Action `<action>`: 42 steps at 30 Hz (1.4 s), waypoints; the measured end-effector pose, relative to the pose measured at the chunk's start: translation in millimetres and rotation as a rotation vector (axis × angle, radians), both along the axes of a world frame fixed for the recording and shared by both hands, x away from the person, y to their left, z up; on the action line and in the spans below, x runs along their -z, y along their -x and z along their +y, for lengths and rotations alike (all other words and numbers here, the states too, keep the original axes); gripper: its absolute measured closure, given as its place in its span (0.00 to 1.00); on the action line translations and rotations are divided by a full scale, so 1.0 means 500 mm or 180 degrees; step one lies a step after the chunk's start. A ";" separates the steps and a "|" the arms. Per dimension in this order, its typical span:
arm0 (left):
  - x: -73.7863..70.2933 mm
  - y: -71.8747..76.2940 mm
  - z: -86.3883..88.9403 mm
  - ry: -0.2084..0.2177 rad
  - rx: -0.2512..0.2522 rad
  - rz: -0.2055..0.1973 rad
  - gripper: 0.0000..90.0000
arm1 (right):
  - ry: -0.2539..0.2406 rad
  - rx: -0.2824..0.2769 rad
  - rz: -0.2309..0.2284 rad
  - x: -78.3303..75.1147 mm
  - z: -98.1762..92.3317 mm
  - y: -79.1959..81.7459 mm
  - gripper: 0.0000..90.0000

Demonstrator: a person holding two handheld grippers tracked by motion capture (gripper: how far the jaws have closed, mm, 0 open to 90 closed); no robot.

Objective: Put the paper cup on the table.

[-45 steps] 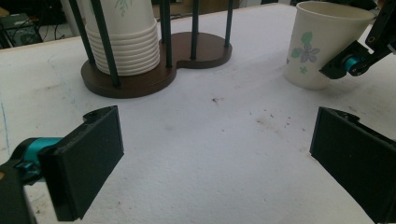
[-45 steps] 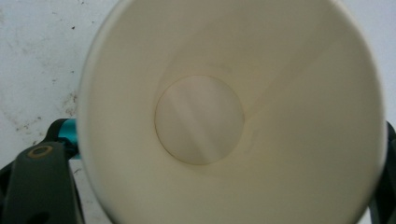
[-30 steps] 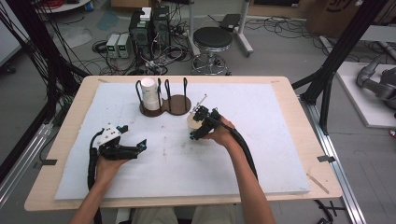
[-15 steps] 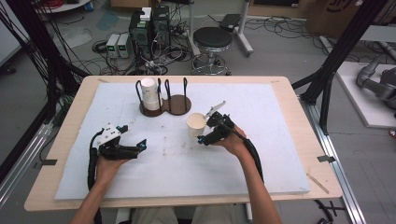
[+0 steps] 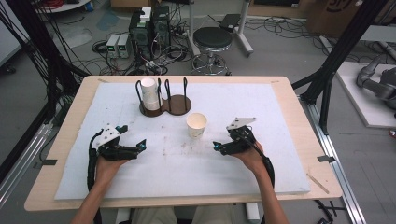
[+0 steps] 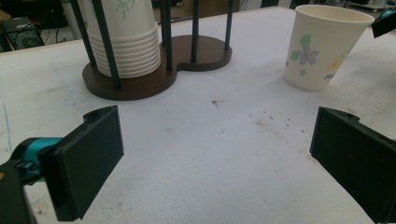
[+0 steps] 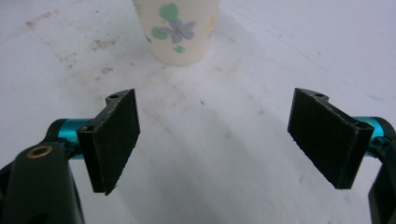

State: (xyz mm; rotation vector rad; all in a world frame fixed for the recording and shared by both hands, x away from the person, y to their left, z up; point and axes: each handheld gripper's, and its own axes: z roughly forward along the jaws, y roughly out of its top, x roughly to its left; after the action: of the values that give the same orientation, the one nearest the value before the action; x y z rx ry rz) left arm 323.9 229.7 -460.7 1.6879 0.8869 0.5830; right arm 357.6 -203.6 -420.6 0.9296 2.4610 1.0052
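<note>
My right tool point(image 5: 218, 147) now sits back toward my side of the worktop point(image 5: 280, 154), jaws spread wide with nothing between them. A second ago it was up against the paper cup; since then it has let go and backed off, so I judge the placing step done. My left tool point(image 5: 140, 145) has kept its spot, jaws open and empty too. Farther out, the paper cup point(image 5: 196, 125) stands upright and free on the white mat, just in front of the wooden holder point(image 5: 177, 105). Behind that, the stack of cups point(image 5: 150, 93) fills the holder's left bay; the right bay is vacant.
</note>
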 end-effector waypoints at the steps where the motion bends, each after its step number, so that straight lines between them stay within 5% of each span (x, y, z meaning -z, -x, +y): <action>1: 0.000 0.001 0.000 -0.0007 -0.0004 -0.0007 0.03 | -0.0034 0.0040 -0.0036 0.004 -0.012 0.004 0.19; 4: 0.000 0.002 0.000 -0.0008 -0.0009 -0.0016 0.03 | -0.0294 0.0174 -0.0186 0.019 -0.054 0.023 0.19; 14: 0.001 0.009 0.002 0.0026 -0.0048 -0.0067 0.03 | -0.0561 0.0359 -0.0472 0.040 -0.115 0.056 0.19; 26: 0.001 0.018 0.004 0.0005 -0.0061 -0.0107 0.03 | -0.0686 0.0461 -0.0521 0.059 -0.131 0.061 0.19; 42: 0.002 0.020 0.006 0.0033 -0.0074 -0.0108 0.03 | -0.0656 0.0446 -0.0504 0.061 -0.129 0.060 0.19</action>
State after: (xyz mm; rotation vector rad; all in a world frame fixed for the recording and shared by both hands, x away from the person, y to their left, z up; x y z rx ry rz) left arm 314.0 232.7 -461.5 1.6556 0.8849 0.6199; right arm 327.8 -268.0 -450.9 1.0270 2.1614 1.2485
